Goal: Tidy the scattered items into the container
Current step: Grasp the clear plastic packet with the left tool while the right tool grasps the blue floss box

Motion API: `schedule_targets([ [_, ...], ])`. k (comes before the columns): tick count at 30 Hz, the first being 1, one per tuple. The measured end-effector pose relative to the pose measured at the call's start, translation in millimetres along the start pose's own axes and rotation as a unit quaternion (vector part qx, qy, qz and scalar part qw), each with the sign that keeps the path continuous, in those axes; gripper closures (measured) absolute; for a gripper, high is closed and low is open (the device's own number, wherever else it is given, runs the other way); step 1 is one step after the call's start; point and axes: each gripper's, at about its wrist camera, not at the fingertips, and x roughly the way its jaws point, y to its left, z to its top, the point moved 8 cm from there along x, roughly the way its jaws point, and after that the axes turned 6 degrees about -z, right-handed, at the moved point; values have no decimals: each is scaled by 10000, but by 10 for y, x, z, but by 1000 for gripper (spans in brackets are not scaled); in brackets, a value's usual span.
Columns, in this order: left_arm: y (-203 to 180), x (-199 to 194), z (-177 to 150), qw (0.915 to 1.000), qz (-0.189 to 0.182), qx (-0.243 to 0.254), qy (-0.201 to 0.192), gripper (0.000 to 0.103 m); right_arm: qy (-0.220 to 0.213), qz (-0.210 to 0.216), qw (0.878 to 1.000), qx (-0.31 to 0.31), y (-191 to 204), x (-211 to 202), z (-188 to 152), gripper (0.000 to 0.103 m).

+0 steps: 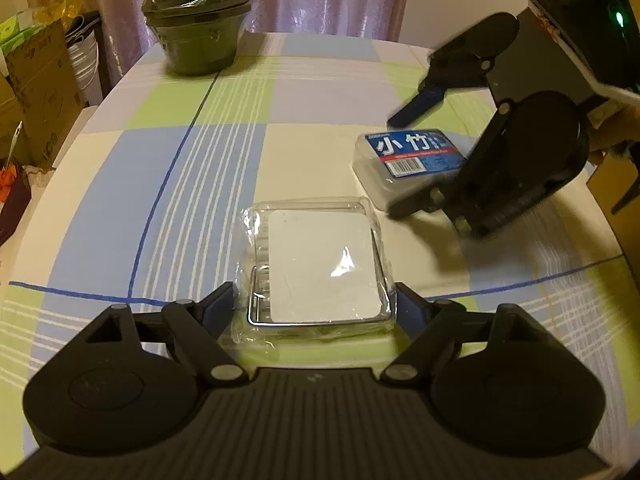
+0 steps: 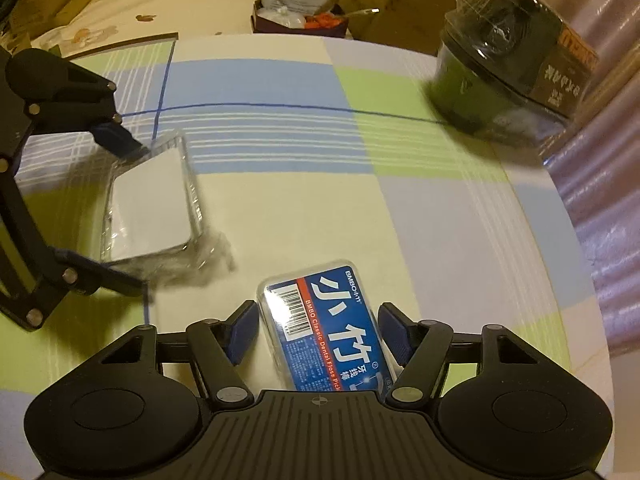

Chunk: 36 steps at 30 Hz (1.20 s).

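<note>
- A table (image 1: 304, 92) covered with a checked cloth in blue, green and cream is seen under both grippers; all the other things are placed on it.
- A dark round container (image 1: 196, 24), wrapped in clear film, is seen far ahead of the left gripper and to its left side; from the right gripper it (image 2: 508, 68) is found far ahead and to the right, near the table edge.
- The left gripper (image 1: 316, 308) is held low over the cloth, pointing downward. Its jaws are set wide, and a clear plastic box (image 1: 320, 268) with a white card inside is placed between them. The blue pads (image 1: 408, 312) are seen at the two sides of the box, very close or touching; a firm grip cannot be confirmed.
- The right gripper (image 2: 316, 332) is seen ahead and to the right of the left one. Its jaws are partly open around a floss pick box (image 2: 332, 328) with a blue label and a barcode. A narrow gap is visible between each pad and the box, so the box is not pressed and is lying on the cloth.
- From the right gripper, the clear plastic box (image 2: 152, 208) is found ahead to the left, between the fingers of the left gripper (image 2: 128, 212).
- Cardboard boxes (image 1: 36, 92) are stacked beyond the table edge, to the left of the left gripper.
</note>
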Motion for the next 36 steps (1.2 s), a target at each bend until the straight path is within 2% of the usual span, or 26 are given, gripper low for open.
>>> schedule_targets([
  [3,8,-4,1,10000,3,-2,-15,25,134,-39,9996,234,28,-72,-86,35],
  [6,16,-9,8,10000,14,-33,-36,31,305,-97,9968,734,49,-175,-212,35],
  [12,-25,-47,-14,9999,-119,-39,13,37,463,-233,9788,1983,234,-576,-512,37],
  [18,-341,-196,-200,9962,-768,151,386,38,617,-325,9500,3042,683,-1071,-850,39],
  [22,-712,-414,-504,9858,-1262,713,853,38,774,-315,9305,3567,1079,-1351,-1083,39],
  [24,-878,-533,-680,9793,-1454,992,1001,38,812,-369,9251,3690,1274,-1429,-1194,39],
  [27,-1051,-658,-867,9742,-1368,1433,1076,34,677,-523,9208,3807,1457,-1515,-1316,39],
  [29,-1105,-708,-933,9752,-1175,1576,1019,23,529,-700,9210,3795,1502,-1521,-1364,39],
  [31,-1155,-728,-962,9753,-1042,1684,974,22,418,-819,9237,3720,1550,-1513,-1355,39],
  [33,-1157,-731,-961,9777,-888,1665,925,22,347,-907,9272,3618,1573,-1492,-1353,39],
  [36,-1102,-720,-952,9845,-717,1343,867,22,290,-1000,9262,3624,1584,-1466,-1382,39],
])
